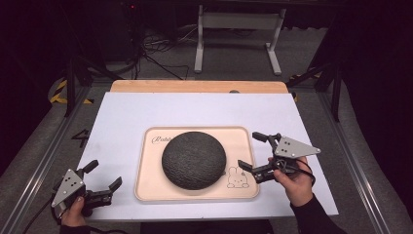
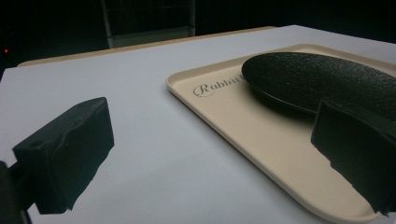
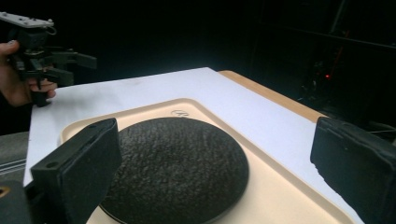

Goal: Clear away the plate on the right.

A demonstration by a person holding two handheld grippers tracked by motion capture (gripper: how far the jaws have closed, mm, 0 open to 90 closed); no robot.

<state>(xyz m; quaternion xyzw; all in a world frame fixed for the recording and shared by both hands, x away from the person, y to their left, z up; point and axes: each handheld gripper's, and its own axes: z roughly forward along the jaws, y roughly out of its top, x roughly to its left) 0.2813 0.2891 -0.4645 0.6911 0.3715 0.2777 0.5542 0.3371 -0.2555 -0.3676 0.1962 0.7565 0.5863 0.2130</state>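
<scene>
A round black textured plate [image 1: 194, 159] lies upside down like a dome in the middle of a beige tray [image 1: 149, 190] printed with a rabbit drawing and script lettering. The plate [image 2: 322, 79] and tray [image 2: 261, 135] lie to the right in the left gripper view. My left gripper [image 1: 103, 175] is held open over the white mat at the near left, off the tray's left edge, empty. My right gripper [image 1: 252, 151] is open at the tray's right edge, its jaws pointing at the plate [image 3: 175, 163] with nothing between them. The left gripper [image 3: 70, 65] appears far off in the right gripper view.
The tray rests on a white mat [image 1: 126, 117] covering a wooden table [image 1: 195, 86]. Beyond the table stand a white metal frame [image 1: 238, 29] and cables on the grey floor. Metal rails run along both sides of the table.
</scene>
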